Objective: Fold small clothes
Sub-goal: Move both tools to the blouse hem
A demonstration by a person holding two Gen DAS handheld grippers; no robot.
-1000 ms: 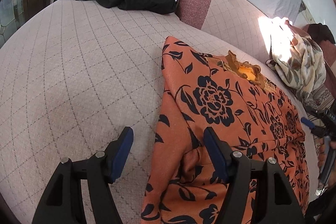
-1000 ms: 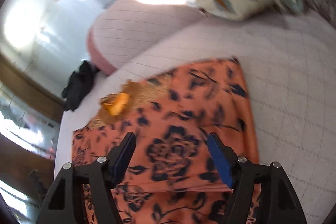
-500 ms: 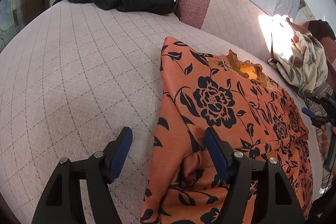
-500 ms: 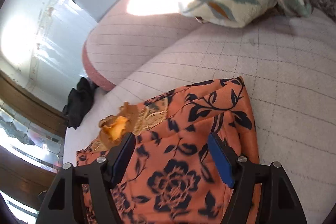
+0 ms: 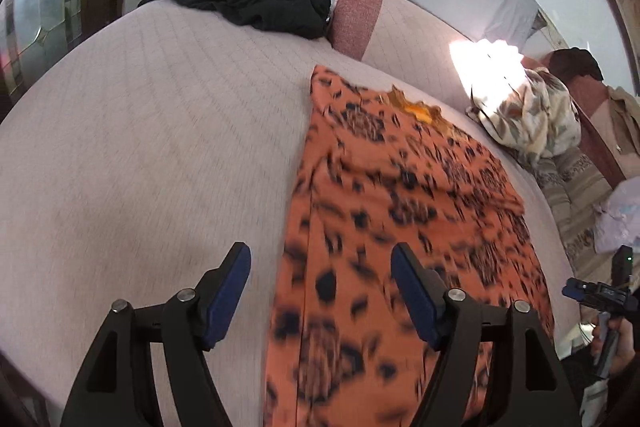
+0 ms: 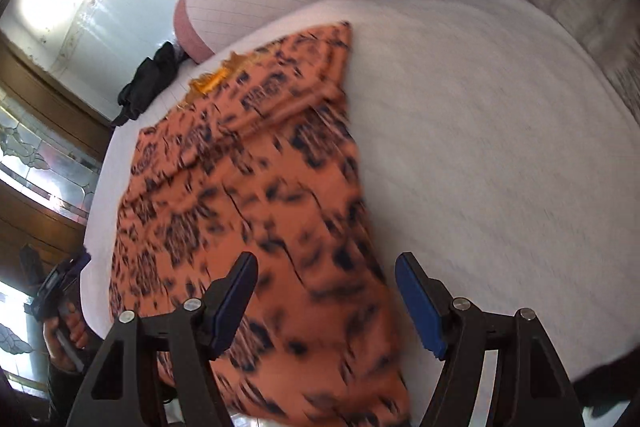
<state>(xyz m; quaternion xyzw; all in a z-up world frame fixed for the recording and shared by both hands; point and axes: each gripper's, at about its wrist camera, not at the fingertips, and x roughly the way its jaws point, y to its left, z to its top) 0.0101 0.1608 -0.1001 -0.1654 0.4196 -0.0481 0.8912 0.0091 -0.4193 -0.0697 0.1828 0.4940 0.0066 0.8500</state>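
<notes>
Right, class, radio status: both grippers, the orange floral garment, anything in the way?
Left gripper opening, nothing between jaws; right gripper open, empty. Orange floral garment flat on bed. Path clear.

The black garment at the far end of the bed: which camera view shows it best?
The left wrist view. There the black garment lies large and sharp on the bed, beside the pink bolster, with its folds visible. In the right wrist view it is only a small dark heap by the bed's far edge, without detail.
</notes>
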